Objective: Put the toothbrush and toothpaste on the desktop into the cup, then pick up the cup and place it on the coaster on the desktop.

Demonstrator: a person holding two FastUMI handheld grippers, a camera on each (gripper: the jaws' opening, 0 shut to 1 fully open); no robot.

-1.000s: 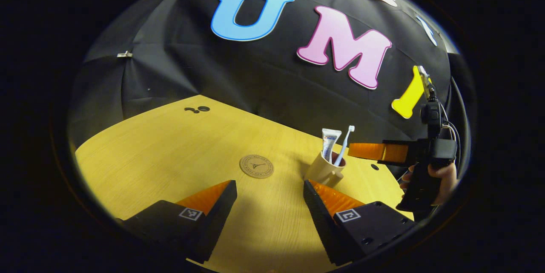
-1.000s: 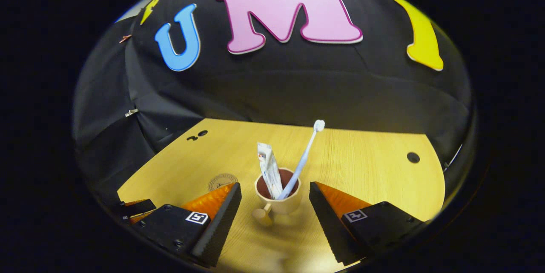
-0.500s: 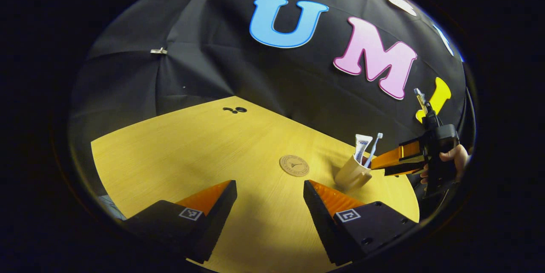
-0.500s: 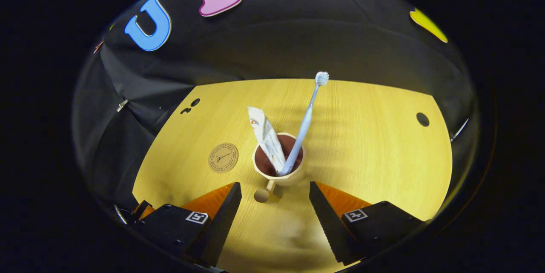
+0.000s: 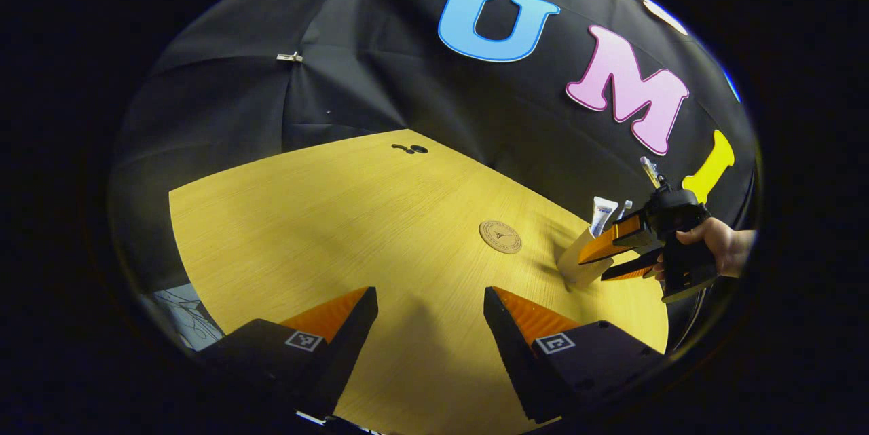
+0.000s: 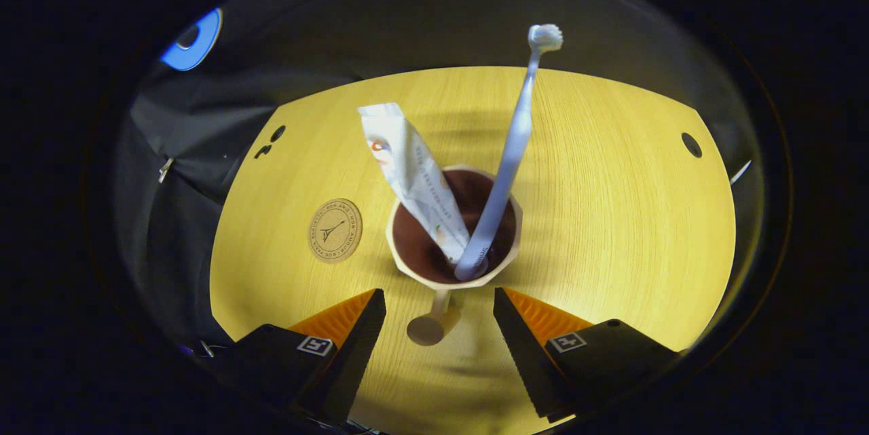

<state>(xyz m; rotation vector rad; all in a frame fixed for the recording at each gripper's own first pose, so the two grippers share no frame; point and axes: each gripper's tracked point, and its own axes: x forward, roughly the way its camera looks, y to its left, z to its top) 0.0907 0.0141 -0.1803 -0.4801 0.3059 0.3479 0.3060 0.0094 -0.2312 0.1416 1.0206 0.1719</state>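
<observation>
With both grippers' jaws apart, the cup (image 6: pixel 453 228) holding toothbrush (image 6: pixel 512 143) and toothpaste (image 6: pixel 411 174) is being approached mid-tabletop by the right gripper (image 6: pixel 438 316); bumping its handle (image 6: pixel 429 326) risks tipping it

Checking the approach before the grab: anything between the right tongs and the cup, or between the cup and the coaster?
Nothing visible. The right tongs are open, with the cup just ahead and its handle between the fingers. The desk between cup and coaster is bare. The toothbrush and toothpaste are already in the cup.

One cup (image 6: pixel 453 226), one toothbrush (image 6: pixel 510 150), one toothpaste (image 6: pixel 409 169), one coaster (image 6: pixel 335 230)
</observation>
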